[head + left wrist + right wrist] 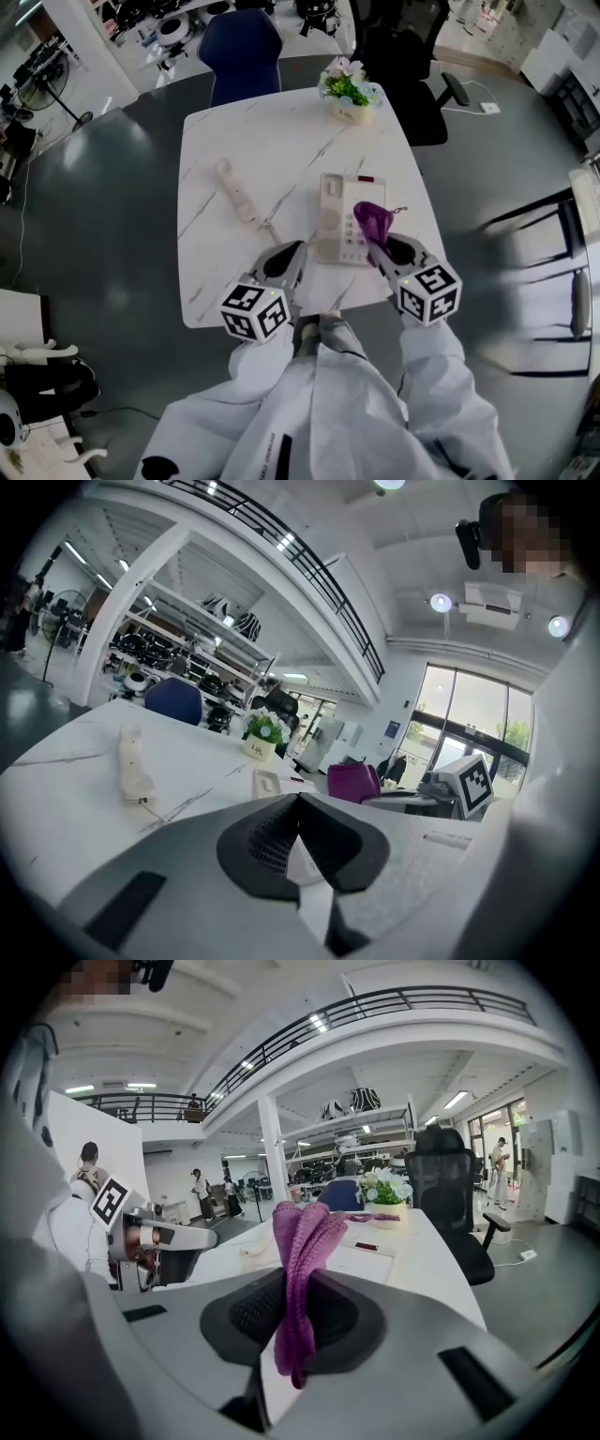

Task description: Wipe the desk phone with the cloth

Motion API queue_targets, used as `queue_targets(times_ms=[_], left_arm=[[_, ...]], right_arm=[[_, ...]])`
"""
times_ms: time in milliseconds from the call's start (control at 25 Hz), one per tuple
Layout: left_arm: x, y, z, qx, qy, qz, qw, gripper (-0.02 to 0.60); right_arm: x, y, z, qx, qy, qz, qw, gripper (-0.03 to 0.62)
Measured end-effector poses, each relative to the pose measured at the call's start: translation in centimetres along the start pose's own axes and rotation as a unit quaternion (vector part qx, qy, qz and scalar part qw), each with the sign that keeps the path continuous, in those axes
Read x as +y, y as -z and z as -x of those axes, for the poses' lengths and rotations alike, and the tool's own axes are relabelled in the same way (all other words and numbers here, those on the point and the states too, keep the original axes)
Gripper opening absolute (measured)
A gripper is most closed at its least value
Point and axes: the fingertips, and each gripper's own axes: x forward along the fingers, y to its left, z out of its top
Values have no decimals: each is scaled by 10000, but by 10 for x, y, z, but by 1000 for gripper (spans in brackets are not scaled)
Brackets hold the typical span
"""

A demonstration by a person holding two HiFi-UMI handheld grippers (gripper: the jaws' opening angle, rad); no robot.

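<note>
Desk phone (339, 220) sits on the desk (272, 131), just ahead of and between both tongs. Its handset (234, 190) lies apart, ahead-left of the left tongs (286, 260), which are closed on nothing. The right tongs (387, 251) pinch the purple cloth (373, 220) over the phone's right edge.

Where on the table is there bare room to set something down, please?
The far left of the table, between the handset and the flower pot, is bare, and so is the near-left corner. It is crowded around the phone base, where the right gripper holds the cloth and the left gripper hovers.
</note>
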Motion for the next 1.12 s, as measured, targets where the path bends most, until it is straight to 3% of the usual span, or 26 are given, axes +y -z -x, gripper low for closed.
queue_targets(times_ms=[480,1120], left_arm=[[10,-12,-38,-25,-170,146,9997,-3],[43,-29,-57,-249,-715,276,9967,-3]], right_arm=[[-47,-42,-35,-10,-44,290,9996,40],[-81,-76,-87,86,-180,925,9955,40]])
